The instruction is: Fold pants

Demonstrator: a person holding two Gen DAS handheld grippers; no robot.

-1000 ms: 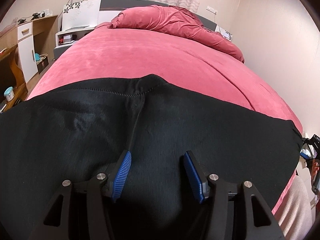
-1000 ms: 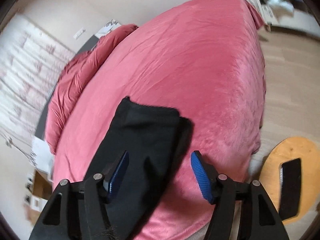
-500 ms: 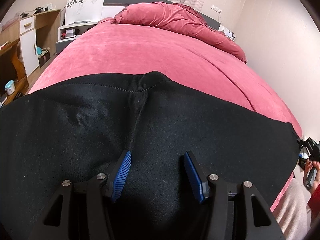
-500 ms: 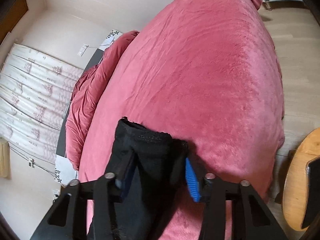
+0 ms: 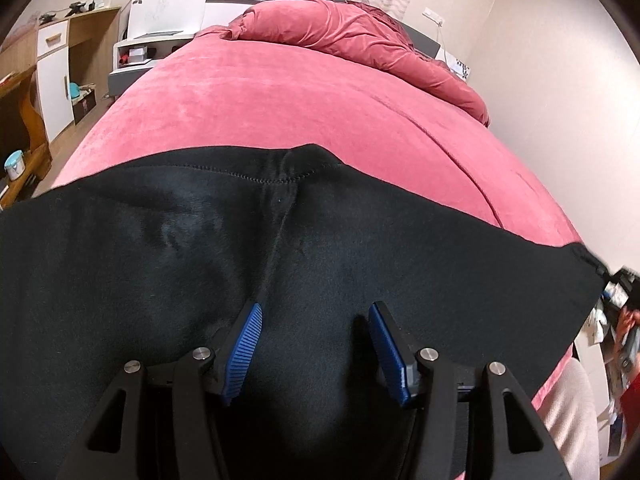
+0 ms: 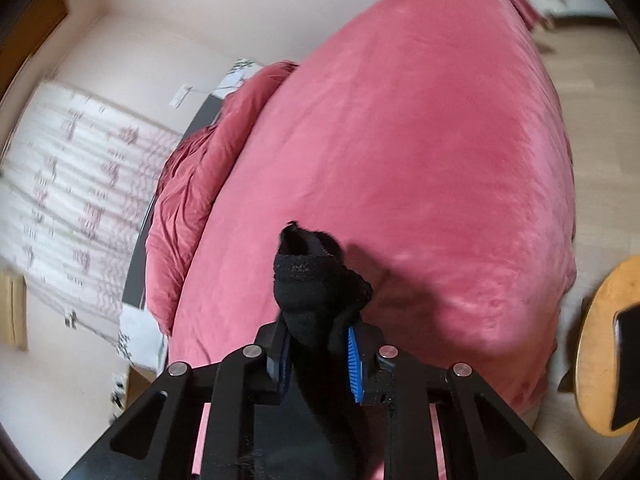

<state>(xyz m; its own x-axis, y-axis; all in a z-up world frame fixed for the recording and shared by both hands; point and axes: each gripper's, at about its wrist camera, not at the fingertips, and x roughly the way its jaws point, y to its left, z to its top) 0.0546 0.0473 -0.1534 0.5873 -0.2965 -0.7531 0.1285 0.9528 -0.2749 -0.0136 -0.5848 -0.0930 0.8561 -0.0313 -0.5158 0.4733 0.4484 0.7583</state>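
Observation:
Black pants [image 5: 320,248] lie spread across the near edge of a pink bed [image 5: 304,96], crotch seam pointing away. My left gripper [image 5: 316,344] is open and hovers just over the middle of the pants, blue pads apart. My right gripper [image 6: 318,356] is shut on a bunched cuff end of the pants [image 6: 316,276] and holds it lifted above the bed [image 6: 420,160]. The right gripper also shows at the far right edge of the left wrist view [image 5: 622,300], at the end of the pant leg.
A rumpled pink duvet [image 5: 360,36] lies by the headboard. Wooden desk and white cabinet [image 5: 52,56] stand left of the bed. A round wooden stool [image 6: 608,344] with a dark object on it stands at the bed's foot. A curtain [image 6: 72,184] hangs behind the headboard.
My right gripper has closed on the pant cuff and lifted it off the bed. My left gripper has stayed open over the pants, the view shifting slightly.

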